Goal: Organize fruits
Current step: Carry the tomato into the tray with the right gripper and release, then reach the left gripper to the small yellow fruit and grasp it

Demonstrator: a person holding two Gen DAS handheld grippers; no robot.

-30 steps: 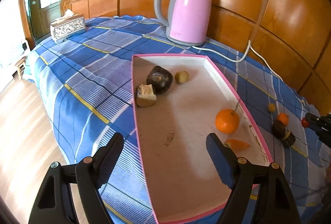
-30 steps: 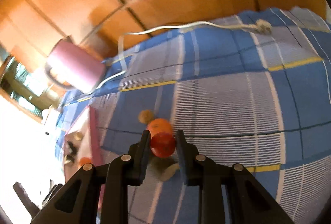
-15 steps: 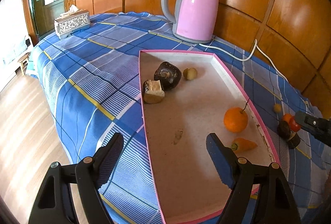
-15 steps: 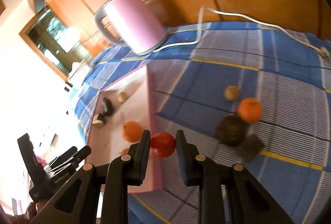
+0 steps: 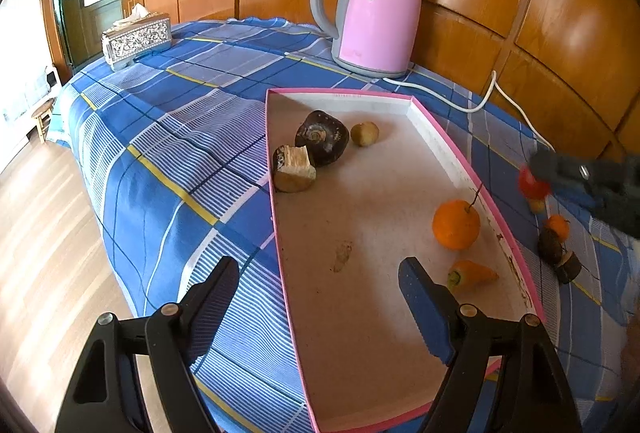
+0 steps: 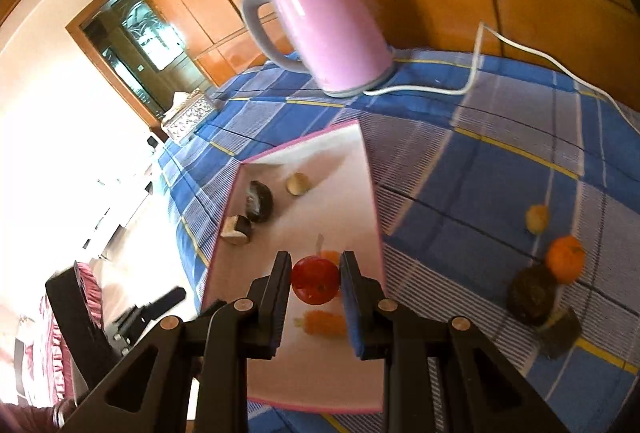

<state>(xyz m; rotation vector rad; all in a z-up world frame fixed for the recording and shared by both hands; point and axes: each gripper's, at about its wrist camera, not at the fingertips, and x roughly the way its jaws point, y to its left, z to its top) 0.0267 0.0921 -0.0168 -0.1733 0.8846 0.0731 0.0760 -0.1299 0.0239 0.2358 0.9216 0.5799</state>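
Right gripper: fingers closed narrowly on a small red fruit, pads pressing both sides, at lower centre of the right wrist view above the pink-rimmed tray. Left gripper: fingers spread wide, holding nothing, straddling the tray's near left rim.

Left gripper points downward over the near end of the tray, jaws wide apart, nothing between them. Right gripper angles down above the tray's right edge, pads clamped on a red fruit.
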